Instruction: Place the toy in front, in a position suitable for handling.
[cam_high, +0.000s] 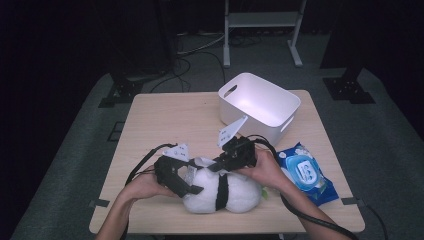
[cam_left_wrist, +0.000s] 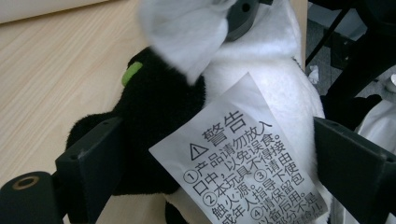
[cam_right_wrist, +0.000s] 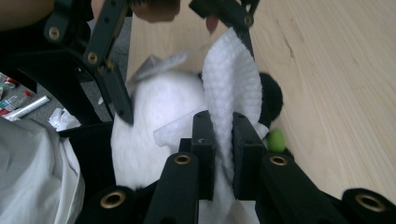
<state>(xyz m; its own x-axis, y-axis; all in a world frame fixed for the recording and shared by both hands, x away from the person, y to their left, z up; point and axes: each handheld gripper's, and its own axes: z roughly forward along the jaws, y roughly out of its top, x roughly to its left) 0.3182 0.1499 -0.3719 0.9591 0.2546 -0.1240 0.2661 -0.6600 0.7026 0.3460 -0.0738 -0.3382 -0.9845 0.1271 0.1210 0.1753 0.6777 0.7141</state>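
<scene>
Your right hand-held gripper (cam_right_wrist: 223, 140) is clenched on a white wipe (cam_right_wrist: 231, 84), the sheet pinched between its two jaws and draped over the plush toy (cam_high: 220, 187); your left hand-held gripper (cam_high: 187, 187) has its jaws spread wide around the toy's body, one on each side, and I judge it to be steadying the toy rather than squeezing it hard, though the pads' contact is hard to tell. In the left gripper view a printed warning tag (cam_left_wrist: 243, 163) hangs off the toy between the jaws, beside its black patch (cam_left_wrist: 159, 107). The toy lies at the near edge of the desk (cam_high: 165, 120), between your hands; the blue pack of wipes (cam_high: 305, 172) sits just right of it, and the white bin (cam_high: 260, 102) stands farther back. So the wipe is out and on the toy; the wiping itself looks under way, with the toy's other sides not yet reached.
</scene>
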